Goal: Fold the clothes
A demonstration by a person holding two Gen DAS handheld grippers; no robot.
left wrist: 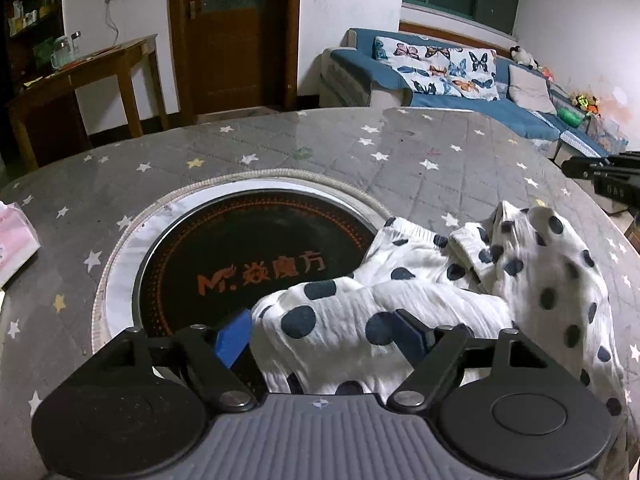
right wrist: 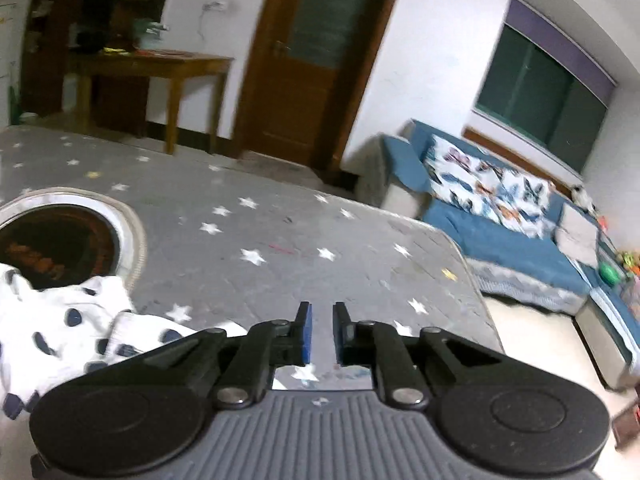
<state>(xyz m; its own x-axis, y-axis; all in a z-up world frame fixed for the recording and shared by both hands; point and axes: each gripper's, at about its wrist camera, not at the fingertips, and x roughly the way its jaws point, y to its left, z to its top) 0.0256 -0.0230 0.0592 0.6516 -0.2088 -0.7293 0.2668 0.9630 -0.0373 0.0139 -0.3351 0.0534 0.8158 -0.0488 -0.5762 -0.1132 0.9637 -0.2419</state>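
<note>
A white garment with navy polka dots (left wrist: 420, 292) lies crumpled on the grey star-print table cover (left wrist: 320, 148), partly over a round black hotplate (left wrist: 248, 256). My left gripper (left wrist: 320, 334) is open wide at the garment's near edge, and cloth lies between its blue pads (left wrist: 234, 338). In the right wrist view the garment (right wrist: 60, 328) is at the lower left. My right gripper (right wrist: 322, 332) hovers to its right over bare table cover (right wrist: 280, 232), its fingers almost together with nothing between them. Its black tip (left wrist: 580, 168) shows at the left view's right edge.
A pink tissue pack (left wrist: 12, 240) lies at the table's left edge. The table's right edge (right wrist: 472, 280) drops to the floor. Beyond stand a blue sofa (right wrist: 500, 232), a wooden door (left wrist: 236, 40) and a wooden side table (left wrist: 100, 68).
</note>
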